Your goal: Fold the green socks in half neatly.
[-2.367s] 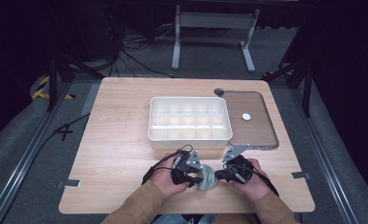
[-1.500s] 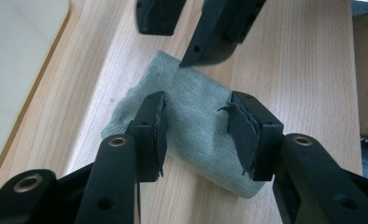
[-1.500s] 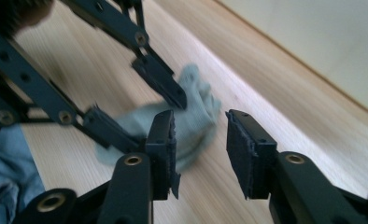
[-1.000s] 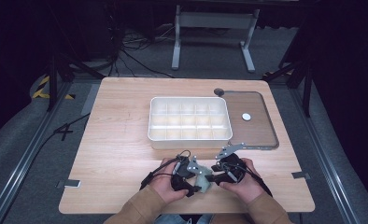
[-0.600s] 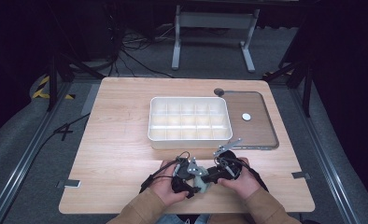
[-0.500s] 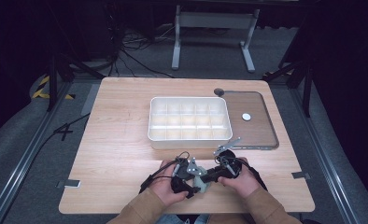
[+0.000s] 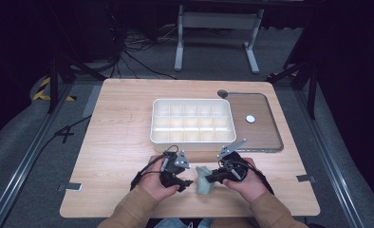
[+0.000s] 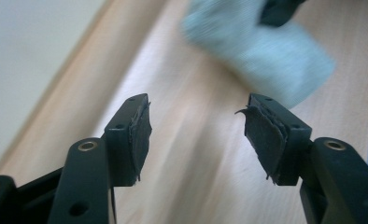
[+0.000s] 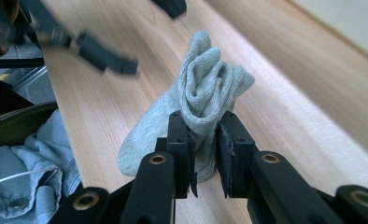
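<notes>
1. Since the earlier frame, left tongs (image 7: 187,182) have let go and backed off, jaws spread.
2. Right tongs (image 9: 203,140) pinch the rolled grey sock (image 9: 198,100) just above the surface (image 7: 118,142) near its front edge.
3. Grip looks shallow, though blur obscures it; the roll could unfurl or slip before reaching the white tray (image 7: 192,138).

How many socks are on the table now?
1. The grey sock is near the table's front edge, pinched by the right gripper. More could be hidden inside the fold.

Left tool (image 7: 187,183) gapes wide; right tool (image 7: 209,179) is clamped nearly closed.
</notes>
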`<state>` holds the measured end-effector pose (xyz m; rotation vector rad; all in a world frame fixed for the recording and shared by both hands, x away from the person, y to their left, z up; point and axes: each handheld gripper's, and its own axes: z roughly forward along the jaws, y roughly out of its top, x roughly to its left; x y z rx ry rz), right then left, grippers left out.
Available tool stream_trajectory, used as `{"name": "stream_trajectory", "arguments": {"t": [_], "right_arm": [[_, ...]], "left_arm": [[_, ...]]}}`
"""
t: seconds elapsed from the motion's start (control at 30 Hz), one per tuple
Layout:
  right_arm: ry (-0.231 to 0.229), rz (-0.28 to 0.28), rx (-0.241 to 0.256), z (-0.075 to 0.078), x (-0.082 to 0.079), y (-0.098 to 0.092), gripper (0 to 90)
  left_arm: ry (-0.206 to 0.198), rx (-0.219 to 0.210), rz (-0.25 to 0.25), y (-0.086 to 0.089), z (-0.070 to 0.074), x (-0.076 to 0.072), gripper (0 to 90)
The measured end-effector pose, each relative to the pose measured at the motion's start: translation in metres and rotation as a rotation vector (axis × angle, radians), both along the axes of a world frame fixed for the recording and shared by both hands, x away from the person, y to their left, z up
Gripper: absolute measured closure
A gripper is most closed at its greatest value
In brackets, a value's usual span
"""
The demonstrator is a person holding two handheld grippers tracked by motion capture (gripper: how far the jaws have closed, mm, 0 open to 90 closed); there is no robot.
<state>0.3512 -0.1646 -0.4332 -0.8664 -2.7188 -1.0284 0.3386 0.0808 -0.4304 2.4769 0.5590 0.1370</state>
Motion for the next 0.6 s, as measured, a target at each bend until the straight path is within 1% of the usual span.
{"name": "stream_trajectory", "arguments": {"t": [0.07,0.17,0.2,0.23,0.27,0.33,0.37,0.43,0.47,0.5,0.53,0.6], "right_arm": [[-0.019,-0.003,-0.004,0.007,0.0,-0.001,76.9],[-0.043,-0.005,-0.012,0.017,0.0,-0.003,76.8],[-0.057,-0.009,-0.013,0.022,0.001,-0.005,76.8],[-0.057,-0.009,-0.013,0.022,0.001,-0.005,76.8],[-0.075,-0.012,-0.011,0.029,0.002,-0.007,76.8],[-0.098,-0.019,-0.011,0.039,0.004,-0.011,76.7],[-0.106,-0.023,-0.013,0.043,0.005,-0.013,76.7],[-0.133,-0.031,-0.019,0.052,0.009,-0.017,76.7],[-0.142,-0.038,-0.024,0.055,0.01,-0.018,76.7],[-0.151,-0.043,-0.025,0.059,0.012,-0.02,76.7],[-0.156,-0.051,-0.025,0.061,0.013,-0.022,76.7],[-0.168,-0.065,-0.027,0.067,0.017,-0.025,76.6]], "left_arm": [[-0.011,-0.02,0.028,0.01,0.006,0.004,41.3],[-0.024,-0.032,0.069,0.023,0.013,0.008,41.6],[-0.024,-0.032,0.069,0.023,0.013,0.008,41.7],[-0.025,-0.05,0.094,0.029,0.016,0.009,41.7],[-0.022,-0.057,0.111,0.034,0.019,0.01,42.1],[-0.031,-0.051,0.146,0.043,0.023,0.012,42.3],[-0.034,-0.055,0.162,0.047,0.024,0.013,42.4],[-0.037,-0.061,0.178,0.053,0.026,0.014,42.3],[-0.04,-0.06,0.187,0.055,0.028,0.014,42.4],[-0.041,-0.058,0.185,0.057,0.029,0.015,42.3],[-0.041,-0.065,0.197,0.059,0.029,0.015,42.3],[-0.043,-0.06,0.201,0.063,0.03,0.017,42.2]]}}
